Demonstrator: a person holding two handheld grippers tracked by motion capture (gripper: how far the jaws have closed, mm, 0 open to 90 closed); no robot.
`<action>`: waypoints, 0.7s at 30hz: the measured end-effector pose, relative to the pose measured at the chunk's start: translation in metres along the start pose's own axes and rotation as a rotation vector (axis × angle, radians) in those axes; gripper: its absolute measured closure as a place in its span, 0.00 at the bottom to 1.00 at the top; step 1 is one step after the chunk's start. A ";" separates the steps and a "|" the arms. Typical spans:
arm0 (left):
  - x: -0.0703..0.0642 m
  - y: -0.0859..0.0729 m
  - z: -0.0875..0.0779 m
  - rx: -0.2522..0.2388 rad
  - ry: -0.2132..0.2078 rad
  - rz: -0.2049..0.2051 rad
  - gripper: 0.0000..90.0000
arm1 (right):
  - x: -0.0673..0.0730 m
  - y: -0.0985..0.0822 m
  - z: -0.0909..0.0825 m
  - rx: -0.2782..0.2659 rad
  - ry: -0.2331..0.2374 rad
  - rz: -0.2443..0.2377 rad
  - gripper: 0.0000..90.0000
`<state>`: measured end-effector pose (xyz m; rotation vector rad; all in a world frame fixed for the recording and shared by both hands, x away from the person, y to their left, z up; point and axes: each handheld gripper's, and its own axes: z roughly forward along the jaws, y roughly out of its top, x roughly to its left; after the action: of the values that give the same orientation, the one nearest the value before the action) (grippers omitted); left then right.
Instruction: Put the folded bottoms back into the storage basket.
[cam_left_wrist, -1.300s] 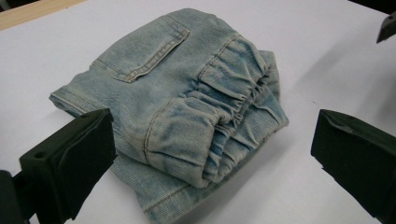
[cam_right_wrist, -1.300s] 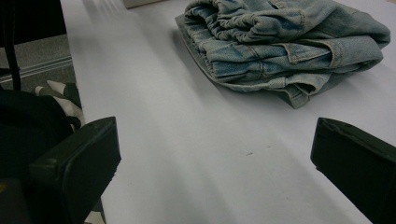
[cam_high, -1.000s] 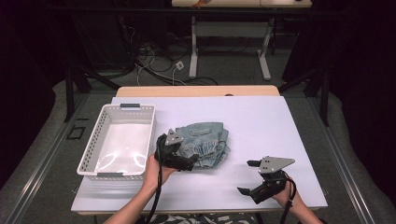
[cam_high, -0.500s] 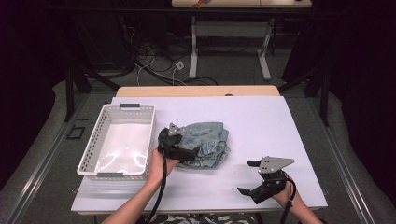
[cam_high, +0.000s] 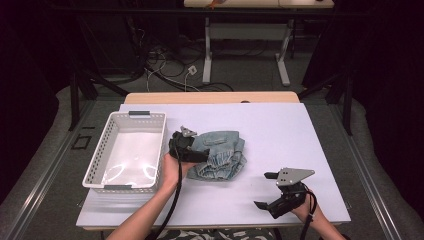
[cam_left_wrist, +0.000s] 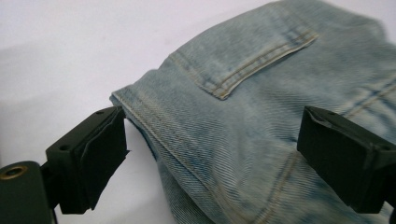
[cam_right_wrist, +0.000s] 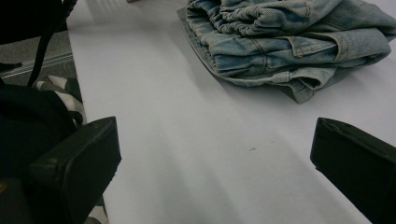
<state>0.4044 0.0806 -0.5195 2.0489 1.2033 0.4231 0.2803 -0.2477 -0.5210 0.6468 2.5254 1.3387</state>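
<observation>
Left gripper view: hand-held gripper (cam_left_wrist: 212, 154) straddles jeans (cam_left_wrist: 280, 116) edge, unpinched

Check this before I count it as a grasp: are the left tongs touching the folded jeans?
Cannot tell. In the left gripper view the left tongs straddle the jeans, open; contact at the pads is unclear.

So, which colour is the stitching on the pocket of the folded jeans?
Tan-yellow thread on the pocket of the light-blue jeans; the left gripper view shows it best.
</observation>
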 end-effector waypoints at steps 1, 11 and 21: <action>0.001 -0.001 0.003 0.004 0.000 -0.008 0.09 | 0.000 0.000 0.000 0.002 0.001 0.002 0.01; 0.011 -0.009 0.025 0.081 -0.010 -0.027 0.03 | 0.000 -0.001 0.002 0.011 0.000 0.005 0.01; 0.013 -0.016 0.034 0.114 -0.061 -0.081 0.15 | 0.001 -0.001 0.001 0.009 0.004 0.000 0.01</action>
<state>0.4215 0.0821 -0.5555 2.0849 1.2941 0.2574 0.2795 -0.2472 -0.5218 0.6464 2.5361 1.3301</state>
